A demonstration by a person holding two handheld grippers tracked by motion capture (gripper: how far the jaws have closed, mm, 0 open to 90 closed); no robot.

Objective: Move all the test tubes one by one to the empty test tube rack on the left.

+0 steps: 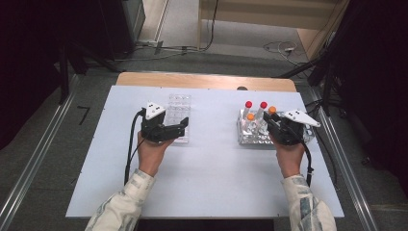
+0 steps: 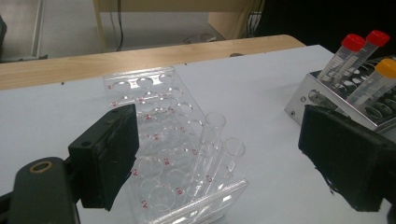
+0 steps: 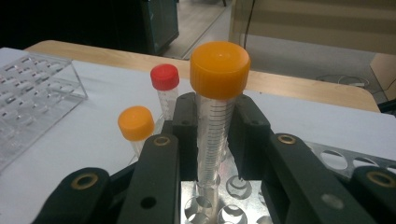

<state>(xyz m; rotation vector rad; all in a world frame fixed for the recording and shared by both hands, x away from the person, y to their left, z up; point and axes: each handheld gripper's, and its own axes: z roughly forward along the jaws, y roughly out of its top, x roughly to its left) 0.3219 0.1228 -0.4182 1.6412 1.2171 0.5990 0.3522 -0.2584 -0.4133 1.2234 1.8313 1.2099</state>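
Tongs on the right point(image 3: 215, 135) are clamped on the orange-capped tube point(image 3: 218, 98) standing in the metal rack point(image 1: 250, 137), so I'd lift straight up (no tilting), while the left tongs point(image 2: 224, 161) sit wide open, empty, over the clear rack point(image 2: 163, 154) left of it.

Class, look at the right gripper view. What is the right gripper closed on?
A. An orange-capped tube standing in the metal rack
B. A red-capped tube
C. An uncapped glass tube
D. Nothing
A: the right gripper has its jaws pressed against both sides of the orange-capped tube, whose base sits in the metal rack.
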